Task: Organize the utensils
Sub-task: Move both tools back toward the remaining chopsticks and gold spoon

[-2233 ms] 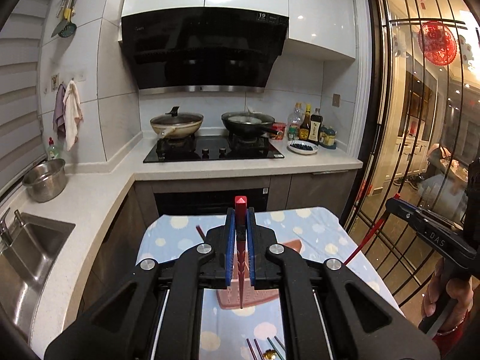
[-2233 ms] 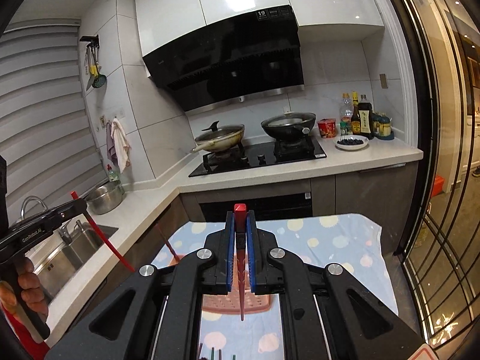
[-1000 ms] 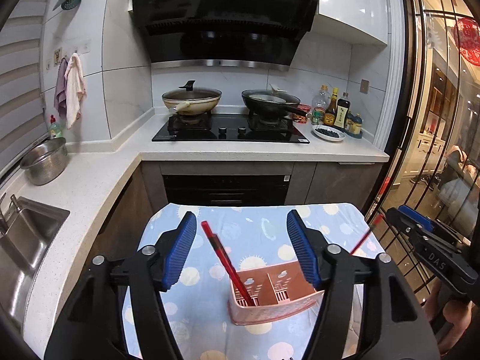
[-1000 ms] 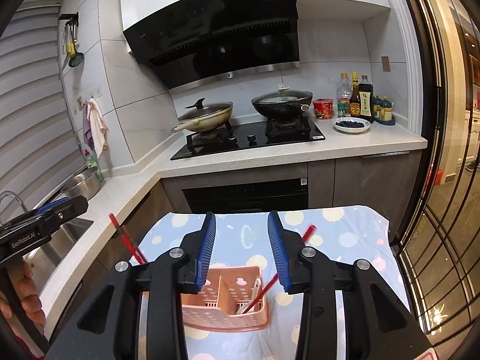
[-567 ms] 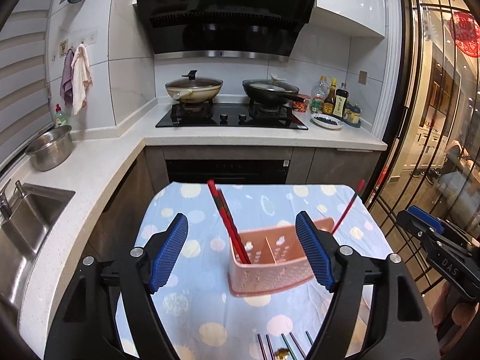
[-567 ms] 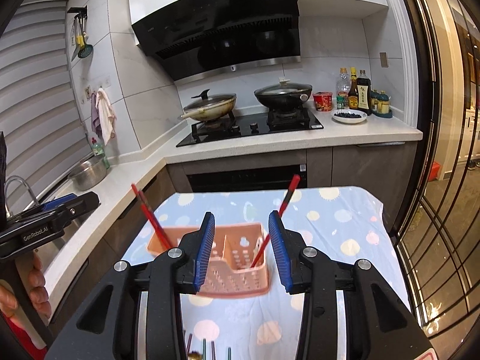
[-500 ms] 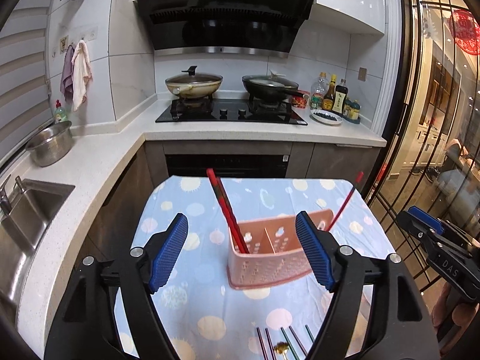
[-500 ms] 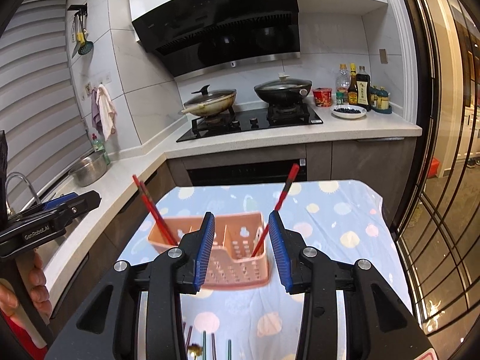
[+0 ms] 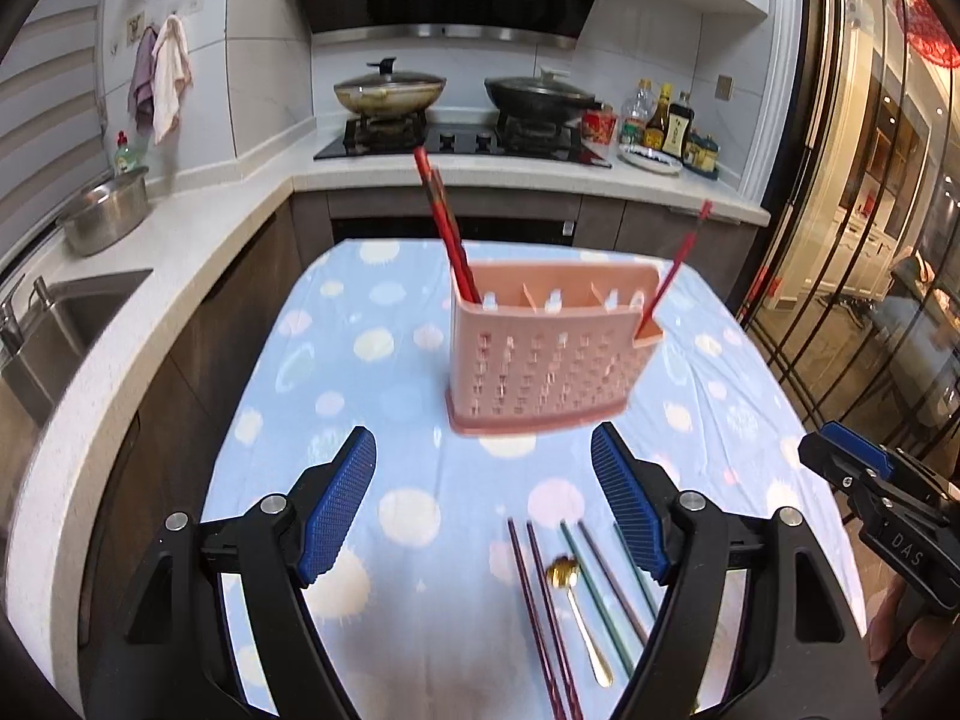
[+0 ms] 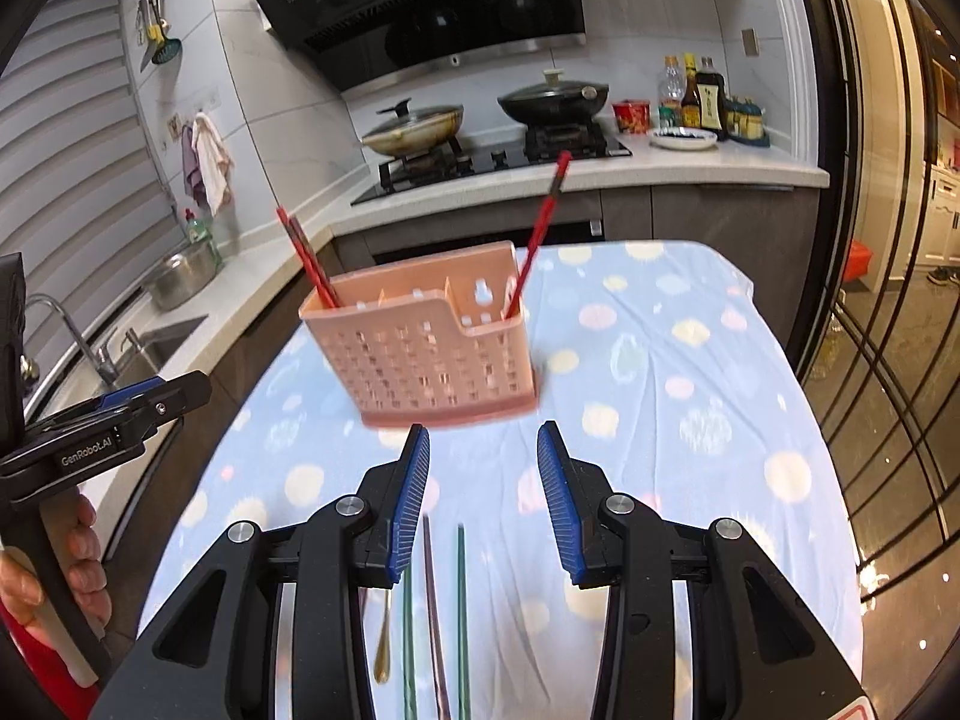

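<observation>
A pink perforated utensil holder (image 9: 546, 354) (image 10: 432, 348) stands on the blue dotted tablecloth (image 9: 372, 360). Two red chopsticks (image 9: 447, 228) (image 10: 309, 264) lean in its left end, and a single red chopstick (image 9: 675, 267) (image 10: 540, 228) leans in its right end. Nearer me lie dark red chopsticks (image 9: 540, 600), a gold spoon (image 9: 576, 612) (image 10: 383, 642) and green chopsticks (image 9: 594, 594) (image 10: 461, 600). My left gripper (image 9: 483, 450) hovers wide open above these loose pieces, short of the holder. My right gripper (image 10: 483, 444) is open more narrowly, with nothing between its pads.
A white L-shaped counter runs along the left and back, with a sink (image 9: 60, 324), a steel bowl (image 9: 105, 219) and a hob with two lidded pans (image 9: 390, 90). Bottles (image 9: 666, 120) stand at the back right. A barred glass door (image 9: 840, 240) bounds the right side.
Both grippers have drawn back from the holder and sunk toward the table. The red chopsticks stay in the holder. The loose spoon and chopsticks have come into view. The left jaws stand wider.
</observation>
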Tool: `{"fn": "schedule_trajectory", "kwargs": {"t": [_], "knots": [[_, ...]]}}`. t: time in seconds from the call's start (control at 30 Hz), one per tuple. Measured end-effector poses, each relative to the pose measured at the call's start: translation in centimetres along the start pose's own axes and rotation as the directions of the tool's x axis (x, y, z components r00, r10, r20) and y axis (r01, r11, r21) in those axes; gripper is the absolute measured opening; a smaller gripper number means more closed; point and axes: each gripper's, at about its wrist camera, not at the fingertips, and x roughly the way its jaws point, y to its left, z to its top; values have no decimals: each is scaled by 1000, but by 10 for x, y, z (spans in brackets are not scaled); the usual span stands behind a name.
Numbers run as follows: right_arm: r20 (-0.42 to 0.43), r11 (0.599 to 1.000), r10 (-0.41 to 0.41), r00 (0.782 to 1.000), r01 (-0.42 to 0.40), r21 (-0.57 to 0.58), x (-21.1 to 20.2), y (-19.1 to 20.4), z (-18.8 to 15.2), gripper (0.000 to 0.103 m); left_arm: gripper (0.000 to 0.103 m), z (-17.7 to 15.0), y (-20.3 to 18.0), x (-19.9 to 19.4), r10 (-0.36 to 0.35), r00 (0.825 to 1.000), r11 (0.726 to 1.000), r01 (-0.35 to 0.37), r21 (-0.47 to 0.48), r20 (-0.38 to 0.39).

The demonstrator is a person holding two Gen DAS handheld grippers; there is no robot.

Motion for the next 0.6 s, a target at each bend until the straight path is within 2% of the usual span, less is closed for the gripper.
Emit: {"fn": "schedule_trajectory", "kwargs": {"t": [0.23, 0.33, 0.6], "knots": [[-98, 1000, -27, 995, 28, 6, -2, -10, -61, 37, 71, -59, -8, 12, -8, 993, 1000, 10, 15, -120], [-154, 999, -10, 988, 14, 30, 3, -16, -86, 37, 71, -85, -8, 18, -34, 983, 999, 34, -5, -179], [-259, 999, 3, 966, 9, 45, 17, -16, -138, 37, 71, -137, -7, 30, -6, 961, 1000, 3, -9, -277]]}}
